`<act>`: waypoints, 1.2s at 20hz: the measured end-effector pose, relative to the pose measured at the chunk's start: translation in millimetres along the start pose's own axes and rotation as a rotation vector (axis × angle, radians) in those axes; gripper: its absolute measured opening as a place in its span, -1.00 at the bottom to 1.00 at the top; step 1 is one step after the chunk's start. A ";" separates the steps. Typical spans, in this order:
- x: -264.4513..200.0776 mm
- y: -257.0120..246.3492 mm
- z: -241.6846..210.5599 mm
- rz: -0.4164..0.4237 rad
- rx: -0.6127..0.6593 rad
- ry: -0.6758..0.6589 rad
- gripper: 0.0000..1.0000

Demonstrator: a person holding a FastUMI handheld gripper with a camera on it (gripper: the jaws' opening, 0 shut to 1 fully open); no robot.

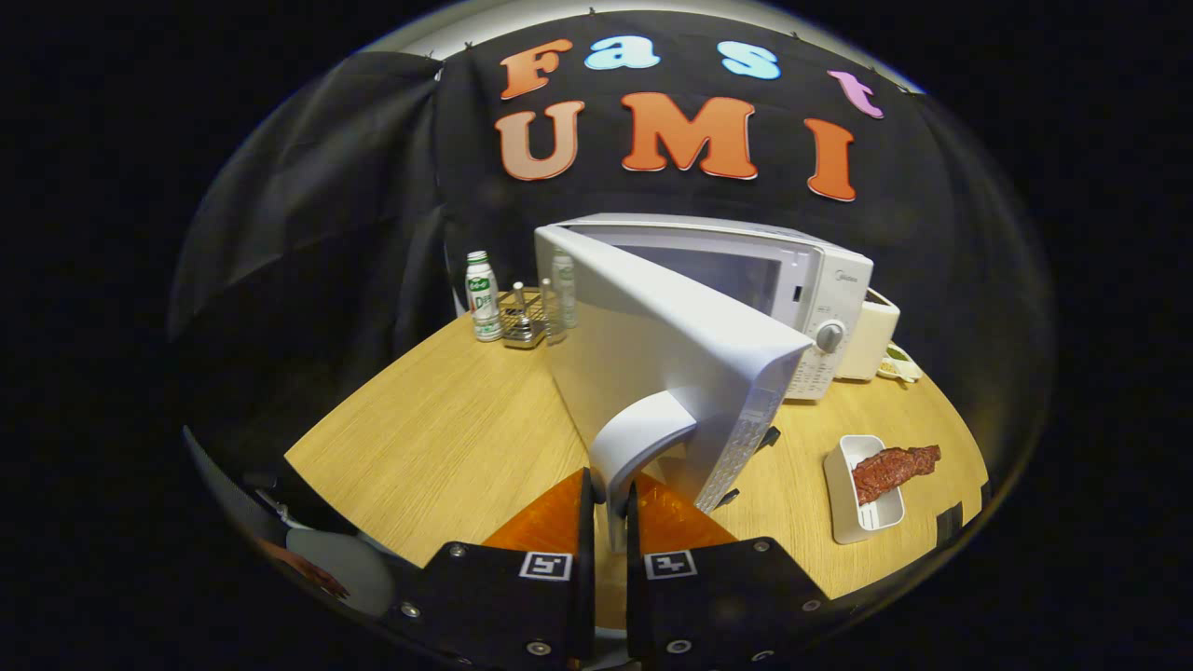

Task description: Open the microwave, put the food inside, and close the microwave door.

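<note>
Your gripper (608, 508) clamped on door handle (643, 438); door (652, 345) swung partway off microwave (792, 280). Handle stiff, smooth: likely slippery, grip its middle. Food (893, 469), probably soft and light, right of microwave in tray (843, 508); grasp midsection.

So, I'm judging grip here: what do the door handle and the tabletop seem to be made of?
The door handle, clamped between the gripper fingers, looks like smooth, glossy white moulded plastic, judging by its soft sheen. The tabletop looks like light wood or wood-look laminate, matte, with fine straight grain.
</note>
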State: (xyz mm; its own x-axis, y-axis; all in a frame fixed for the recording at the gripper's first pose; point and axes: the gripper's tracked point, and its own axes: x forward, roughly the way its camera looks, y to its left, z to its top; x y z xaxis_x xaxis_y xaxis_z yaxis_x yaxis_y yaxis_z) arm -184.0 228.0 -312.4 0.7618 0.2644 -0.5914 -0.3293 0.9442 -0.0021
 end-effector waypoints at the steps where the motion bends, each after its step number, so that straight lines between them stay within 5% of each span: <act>1: -3.9 11.4 -3.5 0.037 -0.027 0.015 -0.72; 7: -15.6 45.8 -10.7 0.129 -0.251 0.040 -0.63; 10: -37.9 68.6 -24.1 0.285 -0.222 0.097 -0.61; 19: -62.1 -57.6 0.1 0.191 0.003 0.132 -0.52; 24: -49.0 -148.5 -3.0 0.091 0.071 0.167 0.07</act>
State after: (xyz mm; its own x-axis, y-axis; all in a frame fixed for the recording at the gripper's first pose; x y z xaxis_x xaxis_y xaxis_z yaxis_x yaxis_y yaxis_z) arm -174.1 74.2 -285.5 0.6259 0.3182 -0.7121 -0.3475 0.9311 0.1106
